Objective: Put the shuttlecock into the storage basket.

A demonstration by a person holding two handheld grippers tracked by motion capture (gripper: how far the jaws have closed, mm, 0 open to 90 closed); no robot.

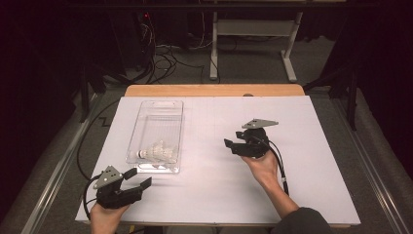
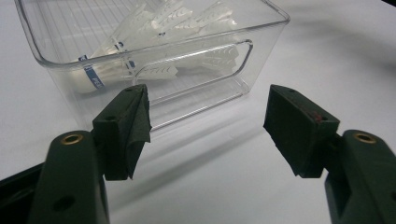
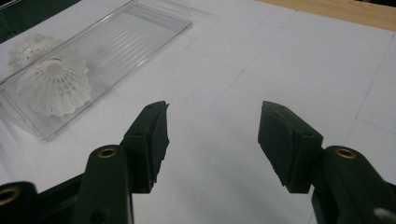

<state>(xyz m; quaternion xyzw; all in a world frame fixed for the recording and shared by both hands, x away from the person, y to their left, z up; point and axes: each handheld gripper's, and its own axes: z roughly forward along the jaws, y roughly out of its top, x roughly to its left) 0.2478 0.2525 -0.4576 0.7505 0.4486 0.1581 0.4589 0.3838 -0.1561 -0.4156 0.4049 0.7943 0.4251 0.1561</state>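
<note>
A clear plastic box lies lengthwise on the white table, left of centre. White shuttlecocks rest at its near end; in the left gripper view the shuttlecocks show through the box wall, and in the right gripper view a shuttlecock faces me skirt first. My left gripper sits at the front left corner, just short of the box, open and empty. My right gripper hovers right of the box, pointing left toward it, open with nothing between its jaws.
The white table top has a wooden strip along its far edge. Cables trail from both grippers. Beyond the table stand a white desk frame and floor cables.
</note>
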